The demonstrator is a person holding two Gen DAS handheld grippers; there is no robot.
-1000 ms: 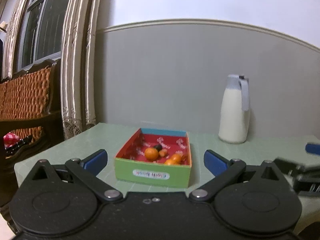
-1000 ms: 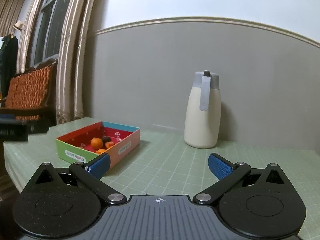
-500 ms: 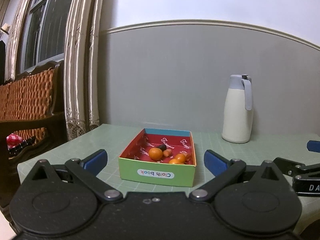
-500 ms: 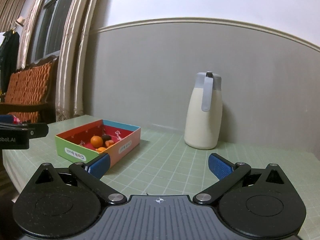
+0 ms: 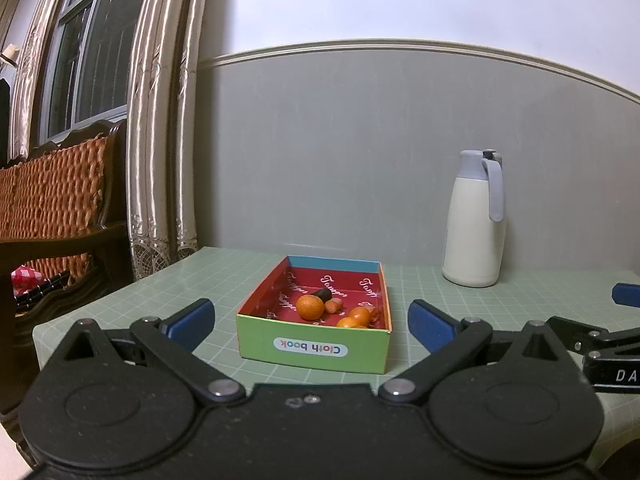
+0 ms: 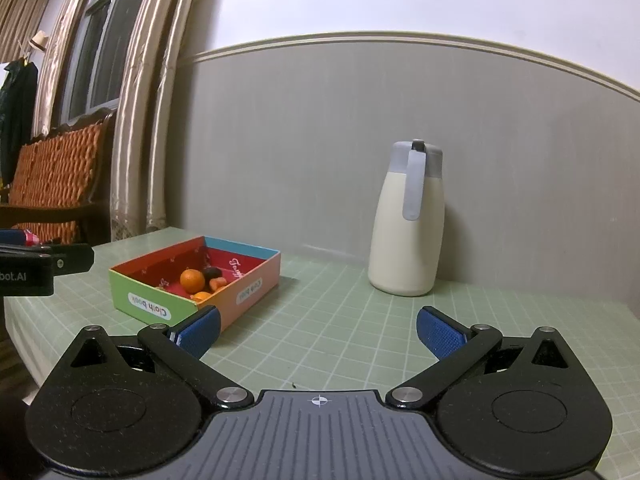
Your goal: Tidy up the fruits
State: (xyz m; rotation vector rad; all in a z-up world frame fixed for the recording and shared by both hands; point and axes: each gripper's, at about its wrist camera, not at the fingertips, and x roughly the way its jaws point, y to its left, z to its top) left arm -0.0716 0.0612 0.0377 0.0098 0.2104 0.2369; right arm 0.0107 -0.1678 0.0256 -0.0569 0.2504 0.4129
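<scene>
A colourful cardboard box (image 5: pixel 314 350) with a green front and red inside stands on the green grid mat (image 5: pixel 224 280). It holds an orange (image 5: pixel 310 306), a dark fruit (image 5: pixel 322 293) and several smaller orange fruits (image 5: pixel 352 318). My left gripper (image 5: pixel 312 326) is open and empty, just in front of the box. My right gripper (image 6: pixel 318 330) is open and empty, to the right of the box (image 6: pixel 240 286), over bare mat. The orange (image 6: pixel 191 279) also shows in the right wrist view.
A cream thermos jug (image 5: pixel 476 220) with a grey lid stands at the back by the grey wall (image 5: pixel 340 160); it also shows in the right wrist view (image 6: pixel 408 220). A wooden bench (image 5: pixel 52 208) and curtains stand left of the table. The table's left edge is near the box.
The left gripper has swung slightly right and steadied, so the box sits more centred between its fingers. The right gripper has barely moved.
</scene>
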